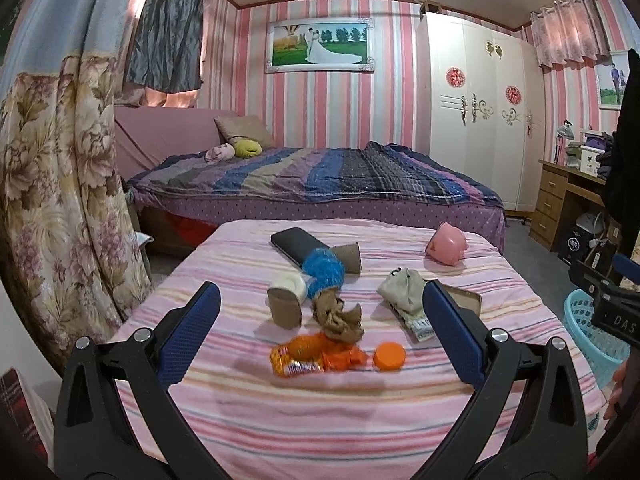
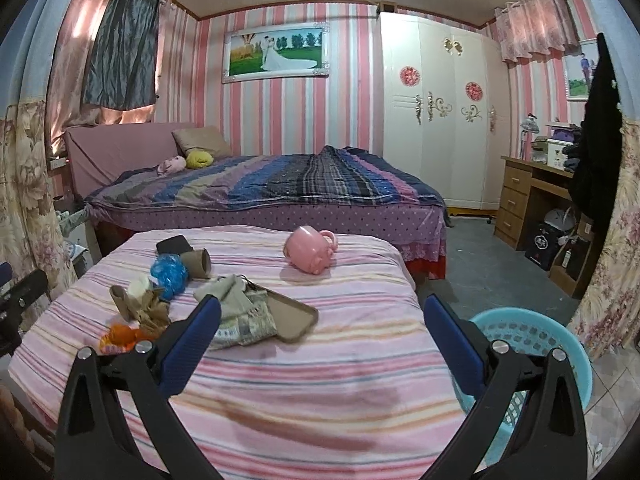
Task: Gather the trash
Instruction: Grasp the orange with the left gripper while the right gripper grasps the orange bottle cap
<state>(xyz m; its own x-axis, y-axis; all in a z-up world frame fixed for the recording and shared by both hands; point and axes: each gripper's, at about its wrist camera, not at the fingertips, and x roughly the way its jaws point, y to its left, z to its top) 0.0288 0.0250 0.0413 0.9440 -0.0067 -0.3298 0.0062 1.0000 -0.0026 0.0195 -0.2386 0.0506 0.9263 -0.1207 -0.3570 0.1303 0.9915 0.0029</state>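
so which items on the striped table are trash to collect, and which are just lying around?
Trash, by my guess:
orange wrapper
orange cap
crumpled brown paper
cardboard tubes
blue basket as the bin

Probably bystanders:
pink mug
black case
blue pouf
grey cloth

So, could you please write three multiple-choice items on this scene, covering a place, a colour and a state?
1. Where is the basket?
A. on the floor beside the striped table
B. on the far bed
C. on the desk

2. What colour is the mug?
A. green
B. pink
C. black

3. How is the left gripper?
A. shut on the orange cap
B. shut on nothing
C. open, holding nothing

Answers: 1 A, it stands off the table's right edge; 2 B, its body is pink; 3 C, its fingers stand wide apart.
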